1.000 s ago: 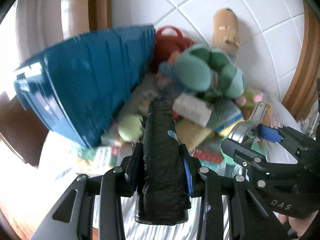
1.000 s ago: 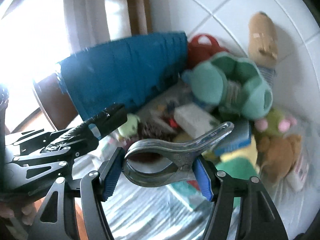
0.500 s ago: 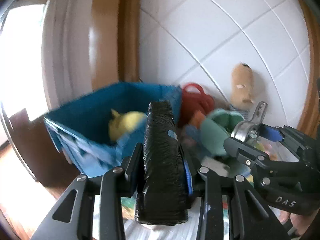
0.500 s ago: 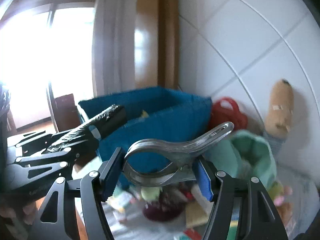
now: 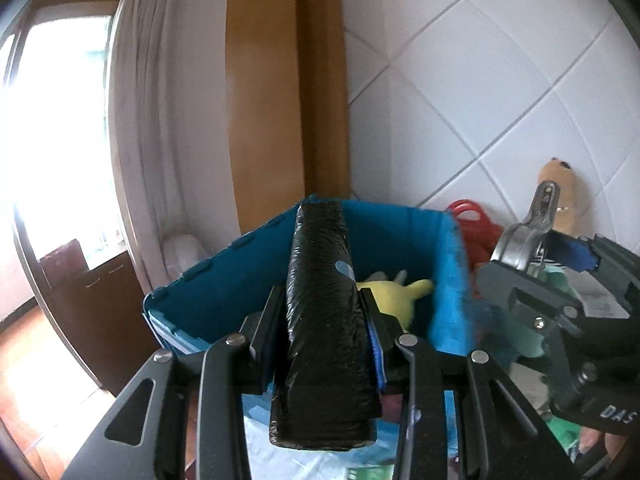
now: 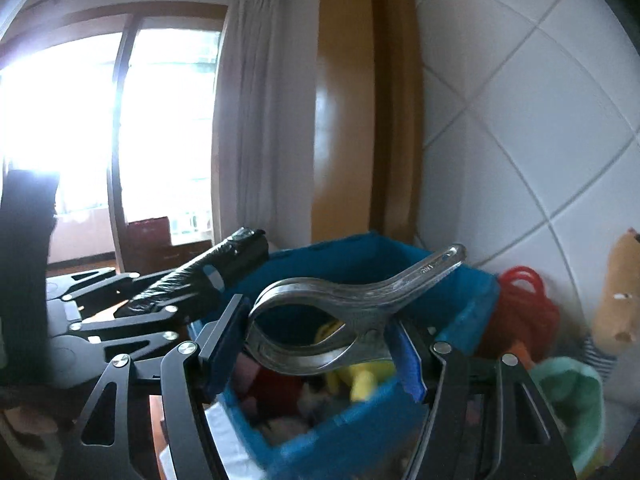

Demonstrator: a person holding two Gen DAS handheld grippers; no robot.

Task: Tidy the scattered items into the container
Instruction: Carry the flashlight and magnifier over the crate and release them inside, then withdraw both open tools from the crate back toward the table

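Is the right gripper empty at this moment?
No, the right gripper is shut on a large metal clamp, held just above the blue bin.

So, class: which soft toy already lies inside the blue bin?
The yellow plush toy; the tan plush toy leans on the tiled wall, outside the blue bin.

A home: white curtain (image 6: 248,112) at a bright window, tiled wall (image 5: 500,92) (soft toys about).

Blue bin (image 5: 256,280), yellow plush (image 5: 394,294) inside it, glossy black roll (image 5: 322,312), silver clamp (image 6: 344,316), red bag (image 5: 476,224) beside bin, tan plush (image 5: 560,192), white curtain (image 5: 148,120), white tiled wall (image 5: 480,92)
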